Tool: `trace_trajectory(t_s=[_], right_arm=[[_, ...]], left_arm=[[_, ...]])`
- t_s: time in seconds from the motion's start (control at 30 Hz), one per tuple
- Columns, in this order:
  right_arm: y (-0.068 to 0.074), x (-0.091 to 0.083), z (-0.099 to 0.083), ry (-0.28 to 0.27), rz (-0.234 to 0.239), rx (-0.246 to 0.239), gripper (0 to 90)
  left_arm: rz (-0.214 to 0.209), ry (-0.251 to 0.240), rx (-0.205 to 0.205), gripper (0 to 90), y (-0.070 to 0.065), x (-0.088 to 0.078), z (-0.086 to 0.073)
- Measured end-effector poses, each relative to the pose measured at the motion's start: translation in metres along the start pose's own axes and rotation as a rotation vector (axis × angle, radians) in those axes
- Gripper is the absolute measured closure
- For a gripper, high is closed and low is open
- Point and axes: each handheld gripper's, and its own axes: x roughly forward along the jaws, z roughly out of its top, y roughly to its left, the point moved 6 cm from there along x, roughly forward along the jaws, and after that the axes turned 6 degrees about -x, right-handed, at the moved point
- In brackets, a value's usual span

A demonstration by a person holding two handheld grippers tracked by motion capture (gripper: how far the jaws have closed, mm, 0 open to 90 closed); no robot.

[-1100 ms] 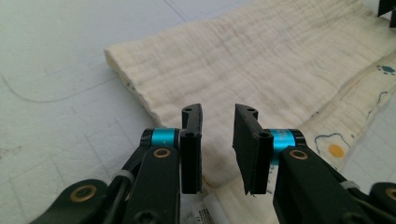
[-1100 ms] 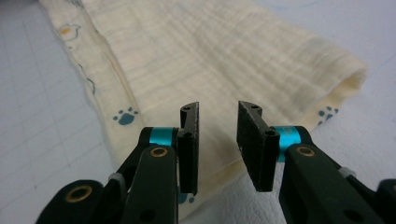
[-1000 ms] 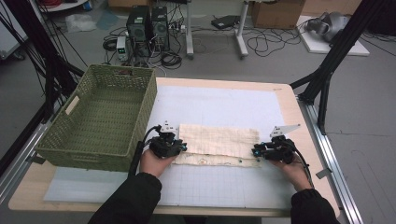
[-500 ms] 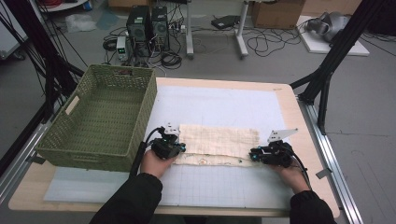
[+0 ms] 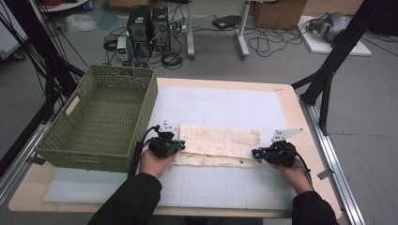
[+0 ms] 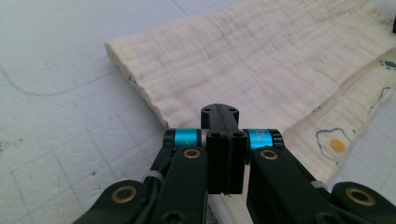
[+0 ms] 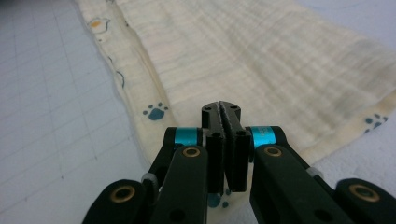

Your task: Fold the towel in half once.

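At the left of the worktop (image 5: 225,197) stands a green woven basket (image 5: 101,119), its near right corner just beside the left gripper (image 5: 176,146). That gripper sits at the left end of a cream cloth (image 5: 219,140), folded lengthwise so that a plain upper layer lies over a lower strip printed with small figures, which peeks out along the near edge. In the left gripper view the fingers (image 6: 219,140) are pressed together, with the near left corner of the cloth (image 6: 261,79) running in under them; whether a fold is pinched between the pads cannot be told. The cloth lies flat across the middle of the white gridded mat (image 5: 220,101), reaching from one gripper to the other. At its right end sits the right gripper (image 5: 257,153), its jaws having just closed. In the right gripper view its fingers (image 7: 227,144) stand almost together over the printed edge of the cloth (image 7: 261,60), beside a blue paw print; a grip on the fabric cannot be made out there either.
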Motion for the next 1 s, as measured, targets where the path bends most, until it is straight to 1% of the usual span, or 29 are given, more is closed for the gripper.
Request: trace_trajectory(t_s=[0.13,0.2,0.23,0.27,0.33,0.37,0.43,0.47,0.5,0.53,0.6,0.63,0.73,0.83,0.87,0.93,0.97,1.0], right_arm=[[0.0,-0.006,0.006,-0.043,-0.003,0.002,88.8],[0.001,-0.009,0.007,-0.058,-0.001,0.005,88.8],[0.002,-0.011,0.009,-0.068,0.001,0.006,88.9],[0.003,-0.013,0.01,-0.08,0.004,0.009,88.9],[0.006,-0.018,0.012,-0.088,0.006,0.007,88.9],[0.007,-0.02,0.012,-0.096,0.003,0.003,88.9],[0.01,-0.023,0.012,-0.102,0.01,0.001,88.9],[0.013,-0.025,0.012,-0.097,0.012,0.003,88.9],[0.014,-0.025,0.011,-0.095,0.012,-0.006,88.9],[0.016,-0.025,0.009,-0.081,0.017,-0.003,88.9],[0.018,-0.023,0.004,-0.057,0.023,-0.007,88.9],[0.02,-0.022,0.001,-0.044,0.028,0.002,88.9],[0.021,-0.017,-0.006,-0.004,0.039,0.006,88.9],[0.023,-0.012,-0.012,0.032,0.054,0.003,89.0],[0.023,-0.01,-0.015,0.051,0.056,0.006,89.0],[0.024,-0.006,-0.019,0.073,0.067,0.015,88.9],[0.025,-0.006,-0.018,0.068,0.07,0.017,88.6],[0.023,-0.007,-0.017,0.056,0.059,0.007,86.3]], left_arm=[[-0.014,-0.036,-0.034,89.6,-0.001,-0.005,0.004],[-0.018,-0.04,-0.029,89.6,-0.002,-0.008,0.005],[-0.025,-0.042,-0.035,89.6,-0.003,-0.01,0.005],[-0.025,-0.044,-0.032,89.6,-0.004,-0.011,0.005],[-0.027,-0.046,-0.03,89.6,-0.005,-0.015,0.005],[-0.031,-0.05,-0.037,89.6,-0.005,-0.017,0.005],[-0.037,-0.047,-0.032,89.6,-0.007,-0.022,0.002],[-0.041,-0.043,-0.03,89.6,-0.008,-0.024,0.0],[-0.041,-0.03,-0.019,89.6,-0.008,-0.025,-0.003],[-0.039,-0.025,-0.016,89.6,-0.01,-0.025,-0.006],[-0.05,-0.005,-0.016,89.6,-0.011,-0.026,-0.014],[-0.049,0.006,-0.012,89.6,-0.011,-0.026,-0.018],[-0.046,0.04,-0.003,89.6,-0.011,-0.022,-0.028],[-0.037,0.063,0.0,89.6,-0.01,-0.019,-0.034],[-0.033,0.064,-0.003,89.6,-0.01,-0.018,-0.035],[-0.033,0.068,0.002,89.2,-0.01,-0.017,-0.036],[-0.033,0.063,0.005,88.8,-0.009,-0.017,-0.035],[-0.032,0.054,0.002,85.3,-0.009,-0.017,-0.034]])
